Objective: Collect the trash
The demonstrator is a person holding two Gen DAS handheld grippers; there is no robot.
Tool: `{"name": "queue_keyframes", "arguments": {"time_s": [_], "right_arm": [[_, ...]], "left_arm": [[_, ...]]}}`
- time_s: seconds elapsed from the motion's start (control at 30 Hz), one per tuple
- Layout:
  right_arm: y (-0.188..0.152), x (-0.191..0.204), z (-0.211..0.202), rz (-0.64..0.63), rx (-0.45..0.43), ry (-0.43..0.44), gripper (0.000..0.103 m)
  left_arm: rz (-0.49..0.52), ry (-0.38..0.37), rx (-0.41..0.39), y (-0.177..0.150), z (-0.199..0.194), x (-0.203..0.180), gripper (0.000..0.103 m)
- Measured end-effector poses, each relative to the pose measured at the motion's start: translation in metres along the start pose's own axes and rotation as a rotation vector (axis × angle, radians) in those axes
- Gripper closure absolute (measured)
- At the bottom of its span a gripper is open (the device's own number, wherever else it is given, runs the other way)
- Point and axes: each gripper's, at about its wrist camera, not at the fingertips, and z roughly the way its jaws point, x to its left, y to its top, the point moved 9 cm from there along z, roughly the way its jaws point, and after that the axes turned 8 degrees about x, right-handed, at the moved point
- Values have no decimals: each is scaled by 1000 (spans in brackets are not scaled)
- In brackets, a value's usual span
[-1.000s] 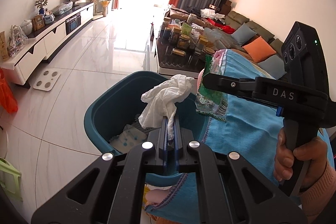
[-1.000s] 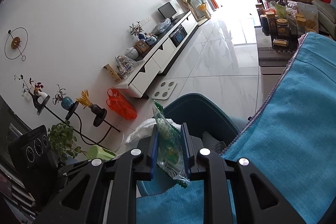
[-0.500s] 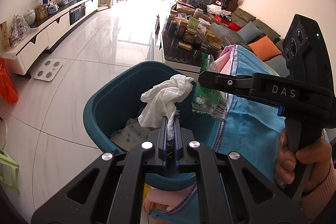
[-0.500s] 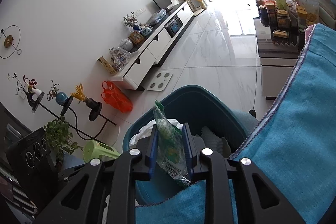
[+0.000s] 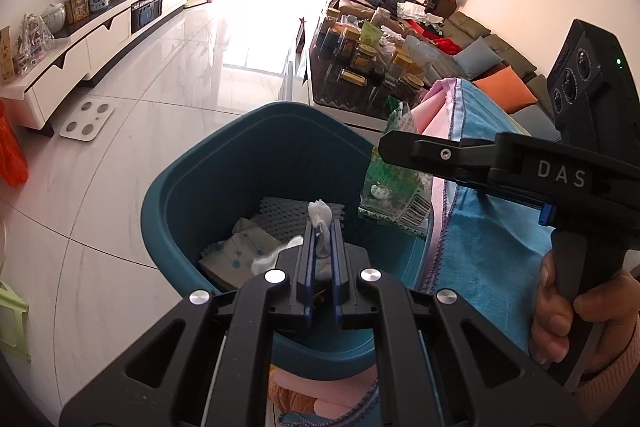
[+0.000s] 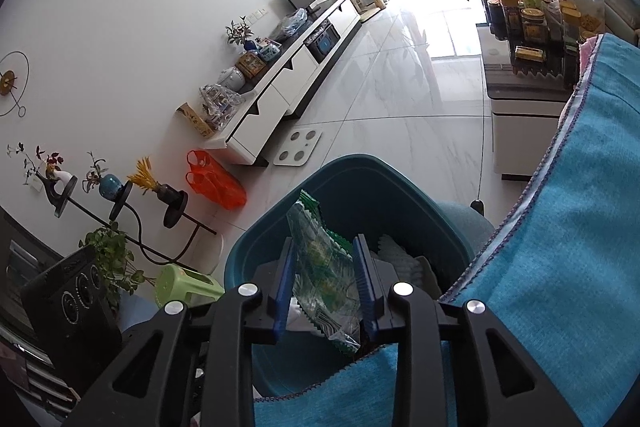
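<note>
A teal trash bin (image 5: 188, 183) stands on the floor beside the blue-covered table; it also shows in the right wrist view (image 6: 400, 187). It holds paper and grey foam trash (image 5: 280, 207). My left gripper (image 5: 323, 227) hangs over the bin, jaws slightly apart, with a white tissue (image 5: 320, 217) still between them, most of it drooping below. My right gripper (image 6: 325, 259) has its jaws a little apart around a green snack wrapper (image 6: 320, 259) over the bin's rim. That wrapper (image 5: 388, 187) also shows in the left wrist view under the right gripper (image 5: 384, 147).
A blue cloth (image 6: 560, 247) covers the table at the right. A coffee table with jars (image 5: 368, 59) stands behind the bin. A white TV cabinet (image 5: 100, 39), a floor scale (image 5: 86, 119), an orange bag (image 6: 216, 183) and a green stool (image 6: 188, 281) line the left.
Both grippers moved forward over the bin. The left jaws loosened and the tissue sank down between them. The right jaws widened around the wrapper.
</note>
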Motion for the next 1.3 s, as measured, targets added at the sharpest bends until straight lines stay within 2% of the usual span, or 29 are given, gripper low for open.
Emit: {"name": "queue_keyframes", "arguments": {"time_s": [0.1, 0.13, 0.27, 0.4, 0.6, 0.73, 0.8, 0.87, 0.93, 1.03, 1.17, 1.3], "right_arm": [[0, 0, 1, 6, 4, -6, 71], [0, 0, 1, 9, 5, -8, 65], [0, 1, 0, 8, -2, -9, 65], [0, -1, -3, 13, -10, -2, 65], [-3, -4, -16, -3, -39, -15, 63], [-9, -7, -36, -20, -84, -27, 53], [-13, -9, -48, -30, -105, -28, 49], [-18, -12, -64, -41, -138, -38, 39], [-24, -15, -77, -49, -162, -36, 32], [-41, -22, -102, -75, -204, -77, 21], [-67, -36, -139, -95, -281, -180, 9], [-95, -54, -181, -66, -387, -290, 7]], "left_arm": [[-6, 4, 2, -1, 5, 2, 86], [-8, 4, 1, -2, 6, 2, 80], [-15, 11, -5, -2, 5, 5, 69], [-12, 17, -16, -4, 2, 7, 65], [14, 22, -54, -5, -12, 5, 50], [46, 23, -95, -10, -29, -2, 37], [67, 17, -123, -14, -39, -10, 27], [84, 11, -148, -17, -49, -18, 14], [96, -6, -171, -21, -58, -27, 5], [103, -42, -189, -28, -67, -42, 6], [125, -35, -222, -36, -74, -64, 6], [170, -47, -253, -46, -79, -100, 6]]}}
